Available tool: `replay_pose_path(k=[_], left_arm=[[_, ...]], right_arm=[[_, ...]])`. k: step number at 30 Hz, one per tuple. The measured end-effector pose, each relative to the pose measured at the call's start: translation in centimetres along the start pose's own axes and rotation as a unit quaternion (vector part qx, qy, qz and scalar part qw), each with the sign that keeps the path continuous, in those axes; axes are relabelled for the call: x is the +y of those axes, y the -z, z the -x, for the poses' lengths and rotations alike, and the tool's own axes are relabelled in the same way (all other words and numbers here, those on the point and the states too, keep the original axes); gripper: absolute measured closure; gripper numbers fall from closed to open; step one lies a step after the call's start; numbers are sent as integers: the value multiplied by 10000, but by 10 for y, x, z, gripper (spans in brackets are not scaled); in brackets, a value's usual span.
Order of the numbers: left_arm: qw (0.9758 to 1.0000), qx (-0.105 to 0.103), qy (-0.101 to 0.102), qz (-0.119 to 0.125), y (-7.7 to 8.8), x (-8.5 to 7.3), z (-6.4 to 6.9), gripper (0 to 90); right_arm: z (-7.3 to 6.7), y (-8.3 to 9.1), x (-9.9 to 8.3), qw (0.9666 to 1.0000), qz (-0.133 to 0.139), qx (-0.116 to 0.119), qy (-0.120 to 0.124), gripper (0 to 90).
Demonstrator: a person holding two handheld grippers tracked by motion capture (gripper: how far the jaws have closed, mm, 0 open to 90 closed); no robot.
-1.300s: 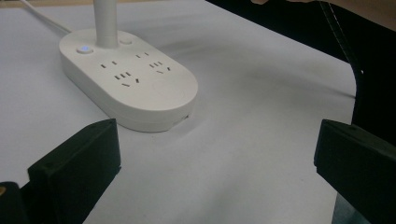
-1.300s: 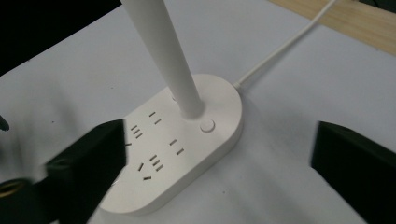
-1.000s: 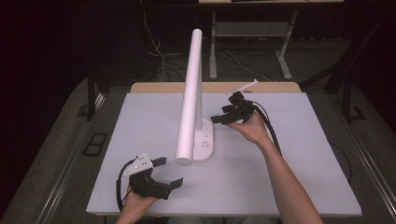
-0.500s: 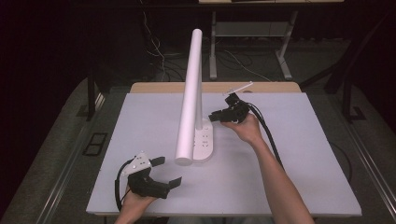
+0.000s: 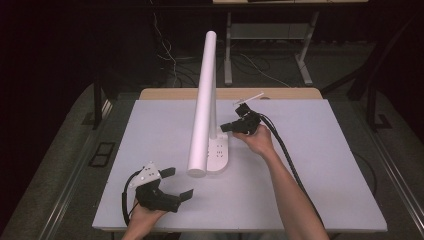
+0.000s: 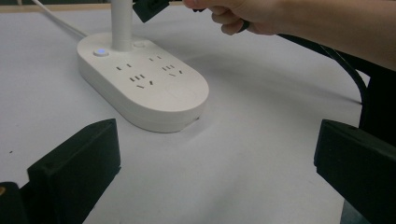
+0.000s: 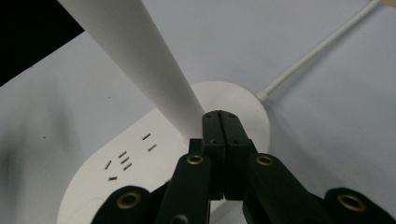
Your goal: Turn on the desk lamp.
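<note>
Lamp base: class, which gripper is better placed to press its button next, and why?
Probably the right gripper: its jaws are shut and poised above the lamp base beside the lamp post. The left gripper sits open near the table's front edge.

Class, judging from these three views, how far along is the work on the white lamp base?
Done: the right gripper has just closed, empty, jaws pressed together, over the lamp base beside the post. In hand: it points down near the button. Left: probably pressing it. The left gripper waits open.
</note>
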State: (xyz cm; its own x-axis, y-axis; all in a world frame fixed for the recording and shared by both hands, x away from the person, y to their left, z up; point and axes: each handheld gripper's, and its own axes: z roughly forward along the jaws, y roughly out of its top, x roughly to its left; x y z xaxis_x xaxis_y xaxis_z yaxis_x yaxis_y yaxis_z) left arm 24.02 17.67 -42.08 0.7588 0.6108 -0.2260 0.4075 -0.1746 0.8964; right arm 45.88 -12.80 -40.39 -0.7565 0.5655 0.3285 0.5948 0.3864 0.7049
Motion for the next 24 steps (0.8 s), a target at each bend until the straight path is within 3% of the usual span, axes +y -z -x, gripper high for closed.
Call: replay_pose_path(k=[6,14,24], left_arm=[[10000,3,6,20,2,0,-1,0],[10000,19,0,36,3,0,-2,0],[10000,11,8,34,3,0,-2,0]], right_arm=[[1,-13,-4,9999,-115,102,-65,897],[2,-22,-8,9996,-289,35,6,897],[3,-22,-11,9997,-205,55,-86,900]])
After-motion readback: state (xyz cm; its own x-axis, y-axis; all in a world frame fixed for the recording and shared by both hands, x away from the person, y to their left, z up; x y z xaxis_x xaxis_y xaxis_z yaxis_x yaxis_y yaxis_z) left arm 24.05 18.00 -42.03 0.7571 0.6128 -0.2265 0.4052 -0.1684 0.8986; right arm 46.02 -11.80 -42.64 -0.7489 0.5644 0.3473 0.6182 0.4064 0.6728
